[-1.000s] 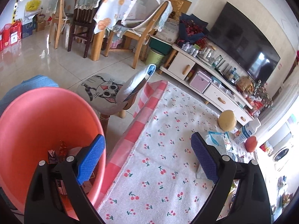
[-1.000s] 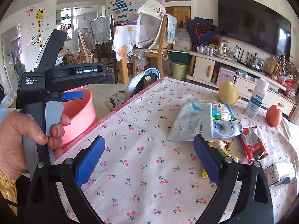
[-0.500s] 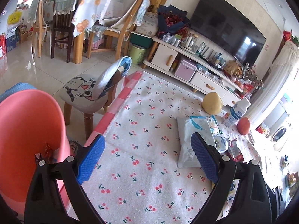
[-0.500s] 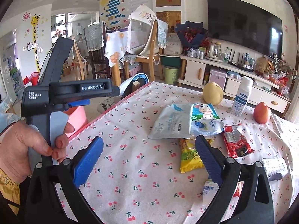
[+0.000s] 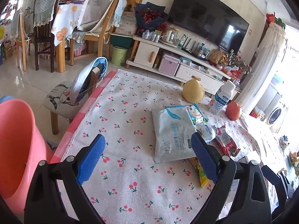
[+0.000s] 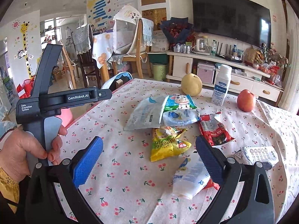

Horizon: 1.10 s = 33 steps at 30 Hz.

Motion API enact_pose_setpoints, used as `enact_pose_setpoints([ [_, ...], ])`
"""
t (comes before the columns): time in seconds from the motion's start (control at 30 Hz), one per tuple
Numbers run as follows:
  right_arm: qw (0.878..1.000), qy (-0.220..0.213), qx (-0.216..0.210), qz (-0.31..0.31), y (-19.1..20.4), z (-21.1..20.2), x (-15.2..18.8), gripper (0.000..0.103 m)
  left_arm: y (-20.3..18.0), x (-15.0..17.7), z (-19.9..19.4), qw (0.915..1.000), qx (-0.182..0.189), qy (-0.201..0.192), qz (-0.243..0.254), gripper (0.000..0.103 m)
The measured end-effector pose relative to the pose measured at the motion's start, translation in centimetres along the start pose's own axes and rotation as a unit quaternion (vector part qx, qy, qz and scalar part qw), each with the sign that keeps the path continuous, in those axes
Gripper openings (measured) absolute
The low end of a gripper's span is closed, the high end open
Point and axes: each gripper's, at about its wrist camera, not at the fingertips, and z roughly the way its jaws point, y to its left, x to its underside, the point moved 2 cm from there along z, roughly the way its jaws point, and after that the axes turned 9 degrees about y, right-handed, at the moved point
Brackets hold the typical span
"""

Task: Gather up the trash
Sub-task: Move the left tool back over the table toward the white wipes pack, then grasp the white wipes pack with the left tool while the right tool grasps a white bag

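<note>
blue-padded left gripper and right gripper both gape, holding nothing, aimed low over the table to reach wrappers: yellow packet mid-frame, white pouch centre-right. pink bin waits at left edge, likely for drops.

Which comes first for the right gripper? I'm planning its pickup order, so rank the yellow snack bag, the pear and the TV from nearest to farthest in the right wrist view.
From the right gripper:
1. yellow snack bag, just ahead between the fingers.
2. pear, far side of the table.
3. TV, on the back wall.
</note>
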Motion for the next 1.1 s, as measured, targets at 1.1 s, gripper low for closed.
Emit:
enact_pose_setpoints([
  [1.1, 0.989, 0.113, -0.032, 0.094, -9.2, 2.2, 3.0, 0.098, -6.0, -0.9, 10.6, 0.9950, -0.001, 0.093, 0.036, 0.093],
])
